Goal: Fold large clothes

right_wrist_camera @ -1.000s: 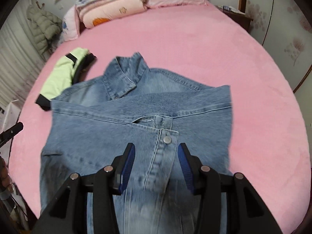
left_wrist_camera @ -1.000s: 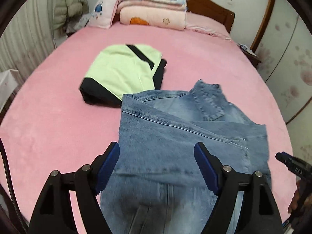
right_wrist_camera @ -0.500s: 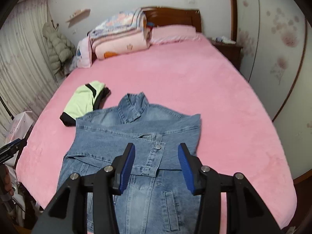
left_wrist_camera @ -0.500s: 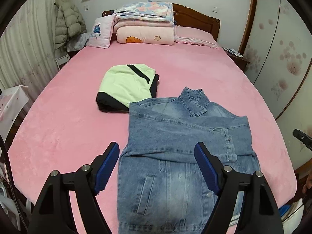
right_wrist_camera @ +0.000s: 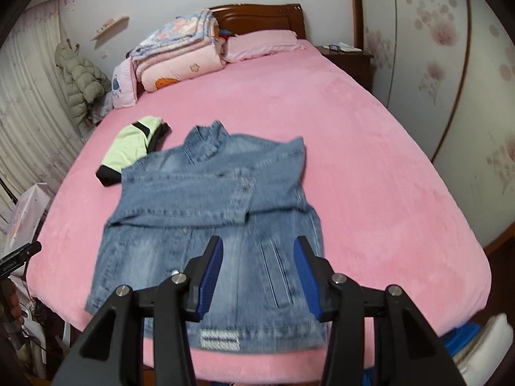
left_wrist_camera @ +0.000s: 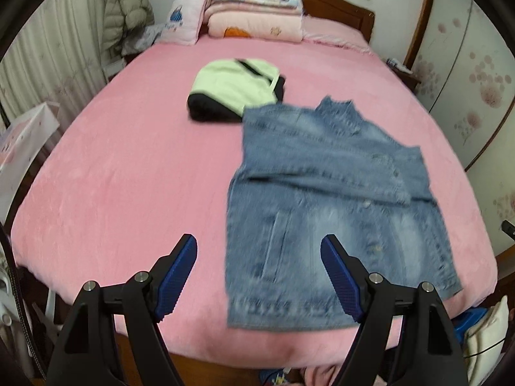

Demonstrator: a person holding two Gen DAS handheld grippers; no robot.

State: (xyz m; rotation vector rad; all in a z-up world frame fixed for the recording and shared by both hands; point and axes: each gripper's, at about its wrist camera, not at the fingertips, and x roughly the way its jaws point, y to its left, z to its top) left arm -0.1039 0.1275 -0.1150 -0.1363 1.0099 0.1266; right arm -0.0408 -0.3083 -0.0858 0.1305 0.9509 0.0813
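Note:
A blue denim jacket lies flat on the pink bed, collar away from me, both sleeves folded across its chest. It also shows in the right wrist view, hem near the bed's front edge. My left gripper is open and empty, held above the bed's near edge at the jacket's lower left. My right gripper is open and empty above the jacket's lower hem.
A folded green-and-black garment lies just beyond the jacket's left shoulder, also in the right wrist view. Stacked quilts and pillows sit at the headboard. A nightstand stands at the far right, a wardrobe wall on the right.
Both grippers have drawn back and up from the jacket, which now shows whole with sleeves folded in. The left gripper has shifted left.

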